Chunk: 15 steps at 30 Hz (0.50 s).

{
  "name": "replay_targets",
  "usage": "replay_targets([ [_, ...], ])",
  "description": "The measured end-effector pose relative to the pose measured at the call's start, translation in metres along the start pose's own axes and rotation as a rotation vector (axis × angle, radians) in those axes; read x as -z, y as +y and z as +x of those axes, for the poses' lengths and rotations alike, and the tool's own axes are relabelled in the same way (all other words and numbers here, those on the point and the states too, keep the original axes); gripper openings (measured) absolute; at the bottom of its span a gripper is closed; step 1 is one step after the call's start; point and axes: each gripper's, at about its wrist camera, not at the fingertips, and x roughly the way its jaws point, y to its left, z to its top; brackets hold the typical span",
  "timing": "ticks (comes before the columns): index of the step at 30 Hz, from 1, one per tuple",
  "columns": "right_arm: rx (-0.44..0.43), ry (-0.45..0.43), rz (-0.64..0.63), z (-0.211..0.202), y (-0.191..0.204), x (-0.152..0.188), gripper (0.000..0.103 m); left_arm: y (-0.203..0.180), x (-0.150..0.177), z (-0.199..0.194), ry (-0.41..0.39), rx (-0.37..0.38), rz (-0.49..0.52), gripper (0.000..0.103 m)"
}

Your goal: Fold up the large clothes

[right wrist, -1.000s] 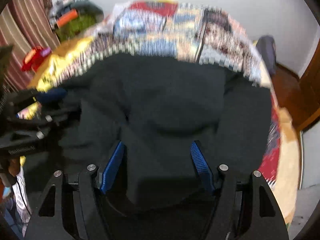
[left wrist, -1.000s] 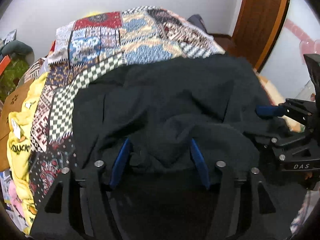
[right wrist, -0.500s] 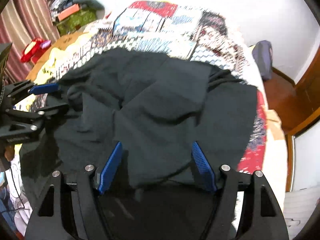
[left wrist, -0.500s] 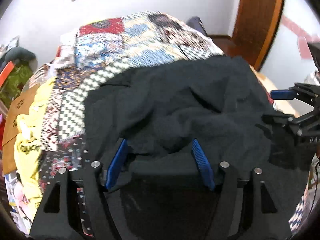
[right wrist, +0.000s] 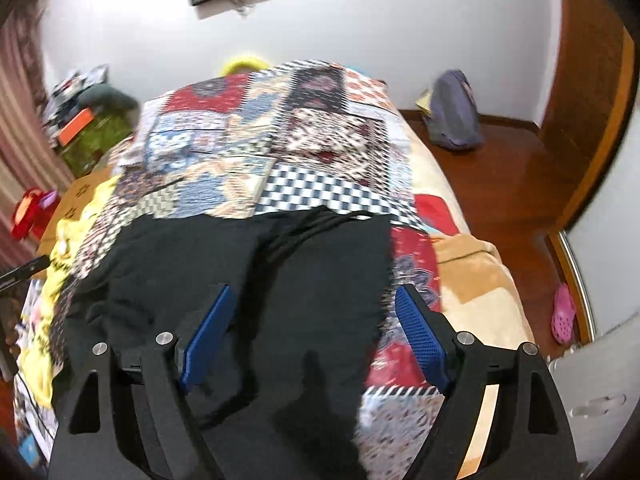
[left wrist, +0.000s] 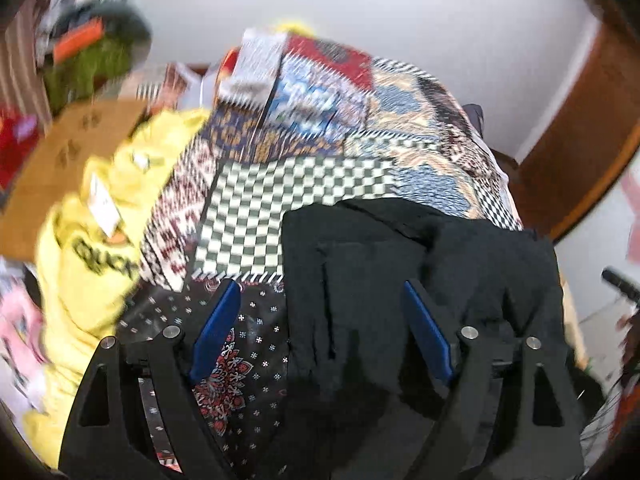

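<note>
A large black garment [left wrist: 420, 280] lies spread on a bed covered by a patchwork quilt [left wrist: 304, 184]. In the left wrist view my left gripper [left wrist: 320, 332] is open and empty above the garment's left edge. In the right wrist view the black garment [right wrist: 280, 280] fills the near middle of the quilt [right wrist: 280, 140], and my right gripper [right wrist: 316, 332] is open and empty above its right part. A dark tip of the other gripper [right wrist: 24, 270] shows at the far left edge there.
A yellow garment [left wrist: 104, 232] and a brown cardboard sheet [left wrist: 64, 152] lie at the bed's left side. A grey bag [right wrist: 454, 112] sits on the wooden floor by the wall. A pink clog [right wrist: 563, 314] lies by the wooden door [right wrist: 592, 92].
Both grippers have let go of the black garment and pulled back and up. The garment now lies flatter on the quilt. The left view has swung left.
</note>
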Motion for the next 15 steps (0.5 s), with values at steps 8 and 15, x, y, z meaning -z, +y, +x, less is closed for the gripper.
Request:
replay_targets([
  [8,-0.006,0.161,0.125,0.073,-0.042,0.005,0.08,0.038,-0.001,0.09,0.176,0.149,-0.191,0.082],
  [15,-0.086,0.263,0.197,0.124,-0.059,0.014,0.08,0.054,-0.002,0.145,0.202,0.303,-0.332,0.075],
])
